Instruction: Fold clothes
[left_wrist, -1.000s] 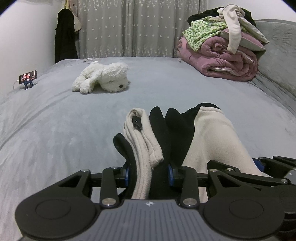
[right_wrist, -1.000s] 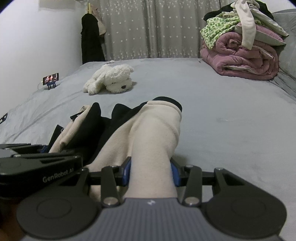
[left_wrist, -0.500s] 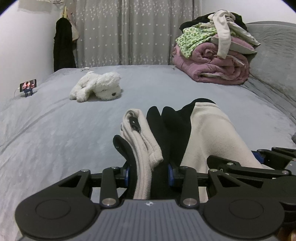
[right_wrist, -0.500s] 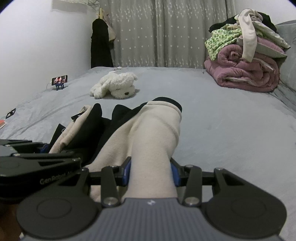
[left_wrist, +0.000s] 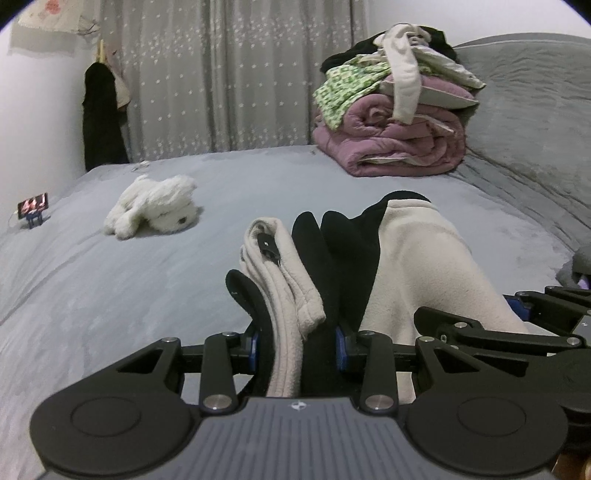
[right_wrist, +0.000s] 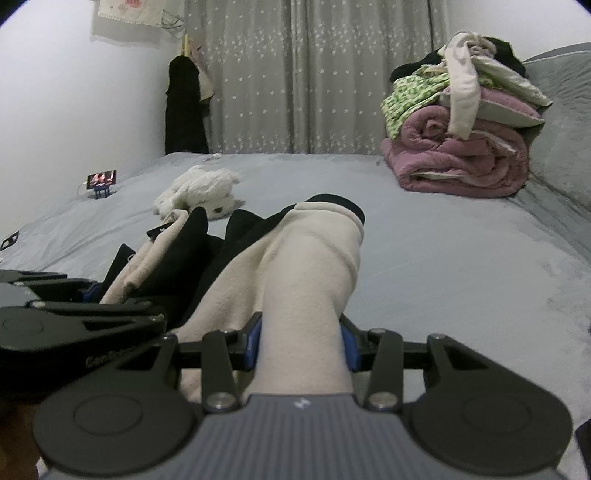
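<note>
**A:** While both tools are occupied, log the held item first. What is it, and where?

**B:** Item one: cream-and-black fleece garment (left_wrist: 413, 258), near centre, raised above the grey bed (left_wrist: 110, 295). Bunched, not flat. Left gripper (left_wrist: 299, 332) is clamped on a gathered wad of cream and black layers, jaws closed as far as the cloth allows. Right gripper (right_wrist: 301, 343) is pinched on a cream sleeve-like tube with a black cuff at its far end.

**A:** Why two grips side by side?

**B:** My judgement: holding two parts of one garment lets the person keep its layers together and carry or lay it as one piece. Whether it is being lifted for spreading or carried as a finished bundle, the views fit both.

**A:** Remaining stock?

**B:** Item two: pile of mixed clothes (right_wrist: 461, 74), far right, on a folded pink quilt (right_wrist: 461, 162), likely parked clear of the working area. Item three: white plush dog (left_wrist: 155, 206), far left of centre. Item four: phone on a small stand (left_wrist: 33, 210), far left, screen lit.
</note>
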